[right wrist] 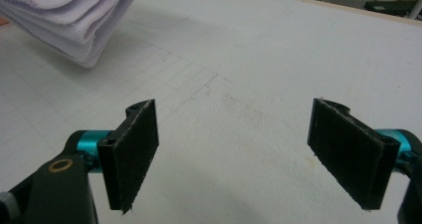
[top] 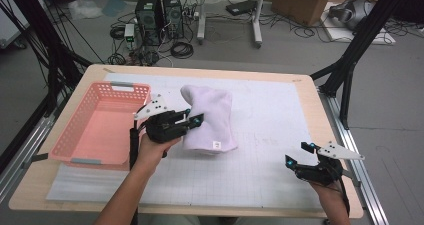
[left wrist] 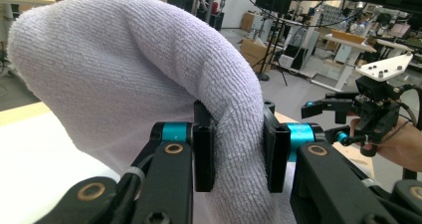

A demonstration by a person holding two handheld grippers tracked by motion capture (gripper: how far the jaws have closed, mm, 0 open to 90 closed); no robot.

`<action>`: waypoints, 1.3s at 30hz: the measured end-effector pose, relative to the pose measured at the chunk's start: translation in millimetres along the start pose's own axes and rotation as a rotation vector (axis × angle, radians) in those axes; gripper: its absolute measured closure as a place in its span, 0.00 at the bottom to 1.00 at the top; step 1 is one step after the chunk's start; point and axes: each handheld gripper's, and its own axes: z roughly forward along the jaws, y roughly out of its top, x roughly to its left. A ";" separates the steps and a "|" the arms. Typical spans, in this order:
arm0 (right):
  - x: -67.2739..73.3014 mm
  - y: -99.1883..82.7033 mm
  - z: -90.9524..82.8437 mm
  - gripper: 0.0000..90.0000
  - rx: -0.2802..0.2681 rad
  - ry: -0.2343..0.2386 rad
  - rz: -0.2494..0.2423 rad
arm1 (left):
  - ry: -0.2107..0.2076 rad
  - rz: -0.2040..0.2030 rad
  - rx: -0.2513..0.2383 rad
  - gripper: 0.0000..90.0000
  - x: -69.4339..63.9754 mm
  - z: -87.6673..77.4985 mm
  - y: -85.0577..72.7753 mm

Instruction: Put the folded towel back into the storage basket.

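A folded white towel point(top: 210, 117) hangs lifted over the white gridded mat point(top: 270, 135), its left edge pinched by my left gripper point(top: 192, 121). In the left gripper view the thick towel point(left wrist: 129, 69) bulges between the two black pads point(left wrist: 204, 157), which press on it from both sides. My right gripper point(top: 300, 155) rests low at the table's right front, its jaws wide apart. In the right gripper view its pads point(right wrist: 132, 152) hover over bare mat, with the towel's stacked layers point(right wrist: 69, 20) at the upper left.
A pink plastic basket point(top: 82, 137) stands at the table's left, just beside my left hand. The wooden table edge point(top: 310, 85) runs along the right. Computers, cables and boxes lie on the floor beyond the far edge.
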 end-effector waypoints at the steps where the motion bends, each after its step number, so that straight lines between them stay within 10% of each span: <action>1: 0.1 0.0 0.1 0.21 0.002 0.000 -0.002 | 0.000 0.002 0.000 0.81 1.1 -2.0 0.9; 39: 1.5 2.7 1.9 0.21 0.000 -0.008 -0.002 | 0.095 0.037 -0.090 0.81 37.2 -90.8 39.4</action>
